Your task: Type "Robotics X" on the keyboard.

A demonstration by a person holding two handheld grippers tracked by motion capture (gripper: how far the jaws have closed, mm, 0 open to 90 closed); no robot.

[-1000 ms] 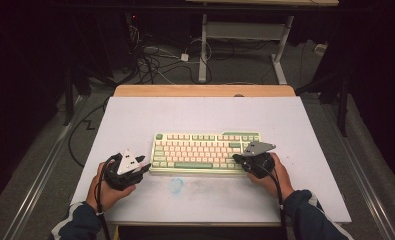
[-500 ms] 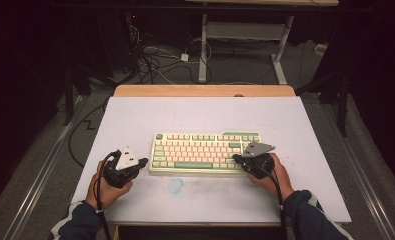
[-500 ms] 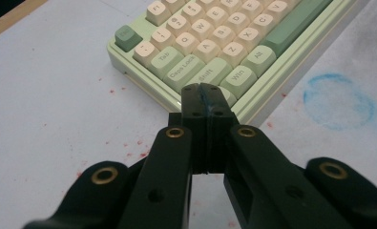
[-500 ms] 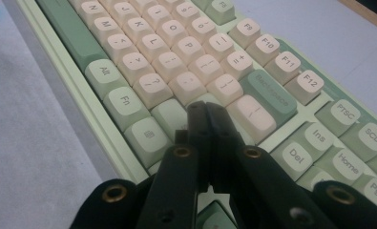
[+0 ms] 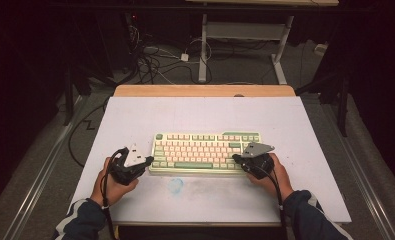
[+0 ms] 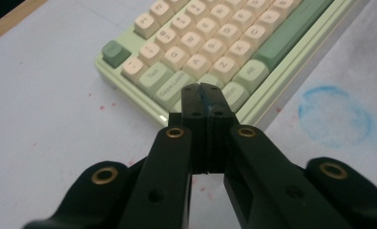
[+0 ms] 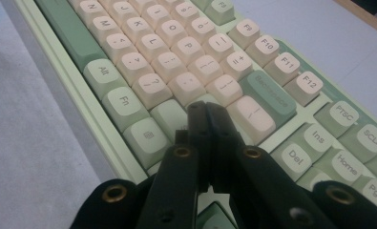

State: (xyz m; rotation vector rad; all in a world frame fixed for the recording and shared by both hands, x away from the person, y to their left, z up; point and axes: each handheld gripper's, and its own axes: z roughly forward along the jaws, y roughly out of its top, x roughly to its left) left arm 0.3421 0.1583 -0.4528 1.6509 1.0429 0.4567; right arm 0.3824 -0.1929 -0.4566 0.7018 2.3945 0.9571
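Note:
A pale green keyboard [image 5: 205, 150] with cream and green keys lies flat in the middle of the white table top [image 5: 205, 115]. My left gripper [image 5: 147, 161] is at its left end, jaws shut with nothing between them. In the left gripper view the joined tips [image 6: 205, 93] are at the near left corner of the keyboard [image 6: 200, 43], by the bottom-row keys. My right gripper [image 5: 235, 159] is at the near right corner, also shut and empty. In the right gripper view its tips [image 7: 206, 112] hover over the lower right keys of the keyboard [image 7: 186, 62], whether touching I cannot tell.
A faint blue ring stain [image 5: 175, 185] marks the sheet in front of the keyboard, also the blue ring stain [image 6: 334, 114] to the right of the jaws. A wooden strip [image 5: 205, 90] edges the far side of the table. Cables [image 5: 155, 60] and desk legs [image 5: 203, 55] stand on the floor beyond.
The left hand has shifted slightly at the keyboard's left end. The right hand and the keyboard have kept still.

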